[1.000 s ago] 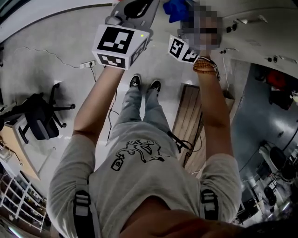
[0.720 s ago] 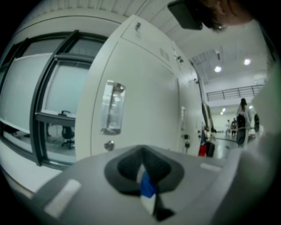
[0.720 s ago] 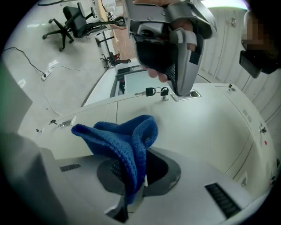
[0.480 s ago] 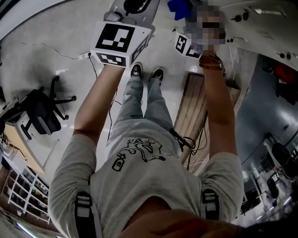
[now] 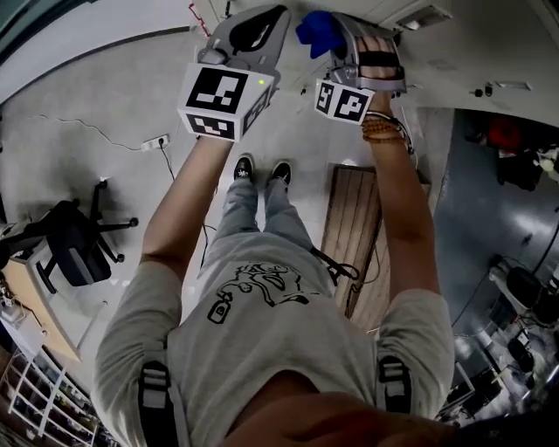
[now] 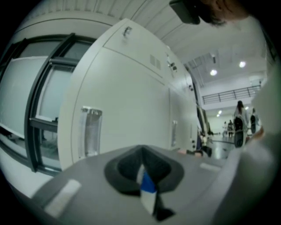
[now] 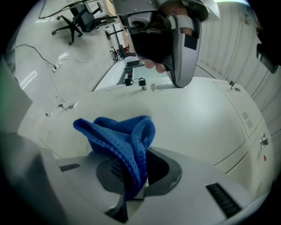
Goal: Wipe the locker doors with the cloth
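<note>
In the head view both grippers are held out at the top of the frame. My right gripper [image 5: 336, 24] is shut on a blue knitted cloth [image 5: 318, 26], which bunches out of the jaws to the left. The right gripper view shows the cloth [image 7: 119, 138] pinched in that gripper [image 7: 131, 178], close over a white locker door [image 7: 197, 127]. My left gripper [image 5: 266, 16] is beside it, shut with nothing held. In its own view the left gripper [image 6: 147, 191] faces a white locker door [image 6: 127, 105] with a recessed handle [image 6: 91, 132].
On the floor are a black office chair [image 5: 74, 231], a wooden board [image 5: 354, 231] and a power strip with a cable [image 5: 155, 141]. A window [image 6: 35, 110] lies left of the lockers. People stand far down the corridor [image 6: 239, 127].
Both grippers sit a little lower in the head view, and the right gripper with the cloth shows more fully. The cloth stays pinched in the right gripper.
</note>
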A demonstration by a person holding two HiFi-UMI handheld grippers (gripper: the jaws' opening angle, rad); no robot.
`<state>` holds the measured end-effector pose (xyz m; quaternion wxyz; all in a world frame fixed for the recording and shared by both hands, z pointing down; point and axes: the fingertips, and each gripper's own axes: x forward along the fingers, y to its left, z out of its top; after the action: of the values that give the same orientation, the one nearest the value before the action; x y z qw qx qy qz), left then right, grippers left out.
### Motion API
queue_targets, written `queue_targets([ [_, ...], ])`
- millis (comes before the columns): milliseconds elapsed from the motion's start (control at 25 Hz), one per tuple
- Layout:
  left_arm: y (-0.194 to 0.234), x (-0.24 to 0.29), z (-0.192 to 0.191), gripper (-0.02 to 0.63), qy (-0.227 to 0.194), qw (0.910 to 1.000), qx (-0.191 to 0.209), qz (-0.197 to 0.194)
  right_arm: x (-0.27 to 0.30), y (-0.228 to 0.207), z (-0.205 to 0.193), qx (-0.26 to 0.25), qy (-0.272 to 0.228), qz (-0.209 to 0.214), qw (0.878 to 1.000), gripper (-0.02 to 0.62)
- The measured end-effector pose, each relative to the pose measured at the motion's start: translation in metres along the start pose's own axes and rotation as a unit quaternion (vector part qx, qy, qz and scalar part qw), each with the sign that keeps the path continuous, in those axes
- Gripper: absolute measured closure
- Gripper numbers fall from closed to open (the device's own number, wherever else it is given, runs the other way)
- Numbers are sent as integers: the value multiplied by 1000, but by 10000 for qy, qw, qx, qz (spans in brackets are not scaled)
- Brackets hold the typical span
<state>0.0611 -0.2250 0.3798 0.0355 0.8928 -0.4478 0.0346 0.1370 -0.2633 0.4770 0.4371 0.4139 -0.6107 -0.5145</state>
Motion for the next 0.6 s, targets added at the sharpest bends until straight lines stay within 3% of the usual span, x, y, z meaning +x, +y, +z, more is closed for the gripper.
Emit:
queue_targets([
  [280, 10, -18, 73, 604, -520, 9985, 165, 41, -8, -128, 25, -123, -163, -871, 9960, 558],
  [600, 10, -44, 154, 604, -971, 9943, 431, 28, -41, -293, 33, 63, -131, -2013, 9794, 560],
])
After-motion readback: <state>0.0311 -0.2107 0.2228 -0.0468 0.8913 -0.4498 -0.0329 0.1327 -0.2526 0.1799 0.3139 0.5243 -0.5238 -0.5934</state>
